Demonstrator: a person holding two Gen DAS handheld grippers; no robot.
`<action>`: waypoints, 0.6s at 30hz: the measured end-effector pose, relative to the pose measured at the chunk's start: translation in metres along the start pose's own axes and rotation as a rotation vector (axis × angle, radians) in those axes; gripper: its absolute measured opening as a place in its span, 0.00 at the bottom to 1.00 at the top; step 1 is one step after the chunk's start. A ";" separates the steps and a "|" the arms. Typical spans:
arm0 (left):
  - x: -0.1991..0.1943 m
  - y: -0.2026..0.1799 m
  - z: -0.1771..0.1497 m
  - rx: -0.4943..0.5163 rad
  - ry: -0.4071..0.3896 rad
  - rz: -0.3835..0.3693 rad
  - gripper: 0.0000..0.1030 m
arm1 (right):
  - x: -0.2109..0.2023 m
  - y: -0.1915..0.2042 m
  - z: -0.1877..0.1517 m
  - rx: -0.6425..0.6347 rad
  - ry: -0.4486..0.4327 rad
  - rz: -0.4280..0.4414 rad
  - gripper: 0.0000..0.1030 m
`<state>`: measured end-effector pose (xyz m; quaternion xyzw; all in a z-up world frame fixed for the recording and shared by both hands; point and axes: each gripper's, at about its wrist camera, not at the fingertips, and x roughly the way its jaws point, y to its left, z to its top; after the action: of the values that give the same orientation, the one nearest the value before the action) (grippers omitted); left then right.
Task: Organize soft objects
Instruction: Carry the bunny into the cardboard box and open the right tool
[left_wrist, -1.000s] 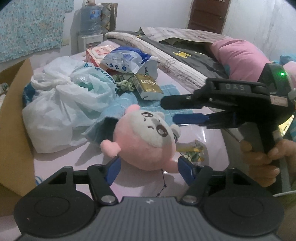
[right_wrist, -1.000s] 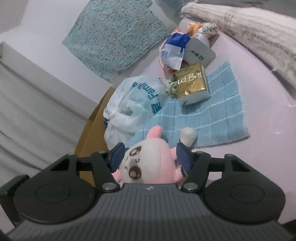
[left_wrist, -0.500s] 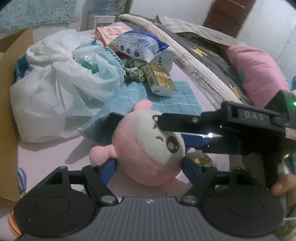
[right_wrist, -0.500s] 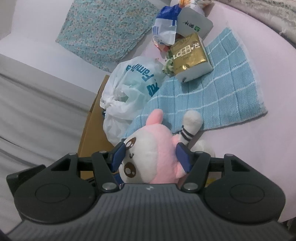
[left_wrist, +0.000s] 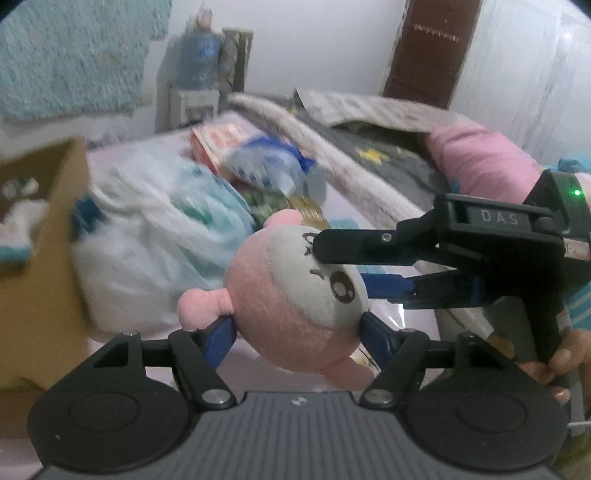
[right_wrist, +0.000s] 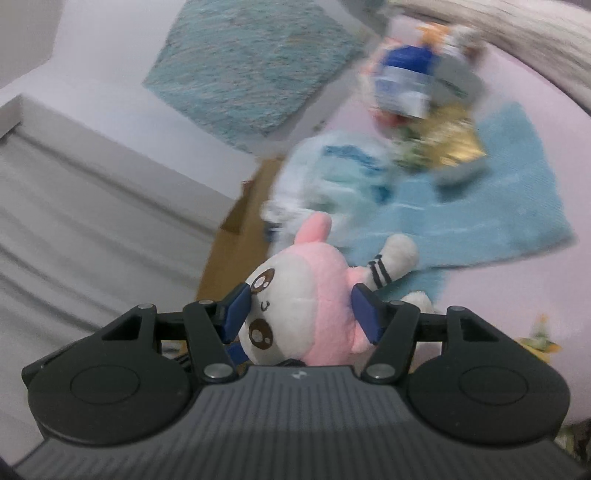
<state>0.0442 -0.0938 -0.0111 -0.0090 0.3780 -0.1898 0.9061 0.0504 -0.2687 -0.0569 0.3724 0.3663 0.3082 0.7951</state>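
You have the pink plush toy (left_wrist: 291, 295) pinched from two sides and lifted clear of the pink bed sheet (right_wrist: 517, 295). Your left gripper (left_wrist: 295, 334) has its blue pads against the lower sides of the toy's head; its jaws have just been closing a little on the toy. Your right gripper (right_wrist: 304, 312) comes in from the right edge of the left view and clamps the face and the back of the head, one pad by the eye.

Just behind the toy sits a white plastic bag (left_wrist: 147, 251), near the bed's left edge, with a cardboard box (left_wrist: 40, 240) beside it past that edge. A blue towel (right_wrist: 480, 214) lies on the sheet under the toy's striped leg, and a gold packet (right_wrist: 450, 147) and a blue-and-white pouch (right_wrist: 402, 77) rest at its far end. A rolled blanket (left_wrist: 332, 155) and a pink pillow (left_wrist: 487, 158) line the bed's right side. The background is blurred.
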 end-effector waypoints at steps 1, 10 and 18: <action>-0.013 0.006 0.003 -0.001 -0.020 0.015 0.72 | 0.004 0.012 0.002 -0.023 0.005 0.013 0.59; -0.109 0.090 0.029 -0.057 -0.144 0.223 0.72 | 0.110 0.145 0.028 -0.219 0.149 0.152 0.60; -0.117 0.209 0.056 -0.149 -0.042 0.419 0.72 | 0.272 0.222 0.037 -0.203 0.345 0.132 0.60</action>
<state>0.0778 0.1336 0.0752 -0.0014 0.3654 0.0314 0.9303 0.1794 0.0442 0.0456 0.2553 0.4388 0.4540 0.7322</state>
